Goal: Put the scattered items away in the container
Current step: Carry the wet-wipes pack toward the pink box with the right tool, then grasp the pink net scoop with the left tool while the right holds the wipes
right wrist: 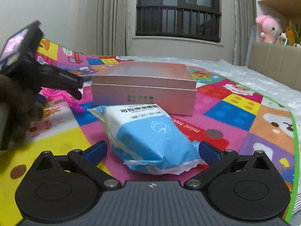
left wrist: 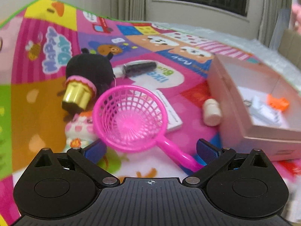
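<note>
I am working the pick-up stage of the tidy. My right gripper (right wrist: 152, 149) is standing with its jaws spread wide on either side of the blue-and-white soft plastic pack of cotton wipes (right wrist: 148, 137), which is lying on the multicoloured cartoon play mat (right wrist: 239, 113) just in front of the pale pink rectangular cardboard box (right wrist: 144, 92). The blue pads are sitting beside the near end of the pack; I am not seeing them press into it, so nothing is held on this side.

My left gripper (left wrist: 150, 148) is also standing spread and empty. The bright pink plastic mesh scoop with a long handle (left wrist: 131, 116) is lying between and ahead of its fingers, the handle running toward the right finger. Beyond it the black plush toy with a gold cupcake base (left wrist: 84, 82), a small white card (left wrist: 169, 111), a black cylindrical tube (left wrist: 140, 68) and a cream-coloured small bottle (left wrist: 211, 112) are scattered on the mat, the bottle just beside the box wall. An orange plastic piece (left wrist: 278, 103) and some white items are already lying inside the box.

In my judgement, the next move calls for closing the right jaws across the pack's width, firmly enough that the slack wrapper is not slipping, then lifting it clear of the box rim. The left side is needing alignment on the scoop handle before closing.
</note>
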{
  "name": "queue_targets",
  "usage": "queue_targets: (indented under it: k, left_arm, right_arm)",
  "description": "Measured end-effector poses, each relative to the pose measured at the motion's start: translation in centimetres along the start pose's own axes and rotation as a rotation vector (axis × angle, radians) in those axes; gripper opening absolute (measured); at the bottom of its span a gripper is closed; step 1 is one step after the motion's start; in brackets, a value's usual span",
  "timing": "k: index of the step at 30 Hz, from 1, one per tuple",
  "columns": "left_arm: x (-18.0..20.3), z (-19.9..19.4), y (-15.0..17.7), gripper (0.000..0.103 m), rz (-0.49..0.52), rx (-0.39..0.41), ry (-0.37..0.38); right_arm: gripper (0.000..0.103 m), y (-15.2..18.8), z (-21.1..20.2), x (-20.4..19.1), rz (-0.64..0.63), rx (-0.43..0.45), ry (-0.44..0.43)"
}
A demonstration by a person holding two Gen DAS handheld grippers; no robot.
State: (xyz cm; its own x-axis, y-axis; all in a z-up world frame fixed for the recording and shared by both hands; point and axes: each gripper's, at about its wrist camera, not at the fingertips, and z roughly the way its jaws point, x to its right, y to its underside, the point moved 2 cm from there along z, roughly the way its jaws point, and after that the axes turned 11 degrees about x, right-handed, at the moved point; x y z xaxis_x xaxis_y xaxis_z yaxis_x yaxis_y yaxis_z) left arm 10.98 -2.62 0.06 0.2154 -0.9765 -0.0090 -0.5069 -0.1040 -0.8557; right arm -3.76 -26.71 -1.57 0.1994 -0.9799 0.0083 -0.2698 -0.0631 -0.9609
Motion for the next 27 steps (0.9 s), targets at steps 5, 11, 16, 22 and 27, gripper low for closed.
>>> queue_targets:
  k: [5, 11, 16, 22, 27]
  left_arm:
    - [-0.7, -0.5, 0.4, 0.103, 0.219, 0.021, 0.044]
    - [-4.5, -2.8, 0.8, 0.103, 0.473, 0.064, 0.005]
    - [-7.0, -3.6, 0.4, 0.103, 0.356, 0.027, 0.127]
    - [-6.5, -1.2, -0.4, 0.103, 0.176, 0.016, 0.203]
    - [-6.8, 0.9, -0.9, 0.103, 0.054, -0.001, 0.157]
  right_arm:
    - [0.103, 0.2, -0.5, 0.6, 0.057, 0.034, -0.031]
    - [0.103, 0.3, -0.3, 0.7, 0.066, 0.018, -0.024]
    - [0.103, 0.4, 0.2, 0.6, 0.064, -0.029, -0.043]
    - [0.103, 0.6, 0.3, 1.4, 0.122, -0.056, -0.080]
    - [0.103, 0.7, 0.5, 0.8, 0.081, -0.063, -0.061]
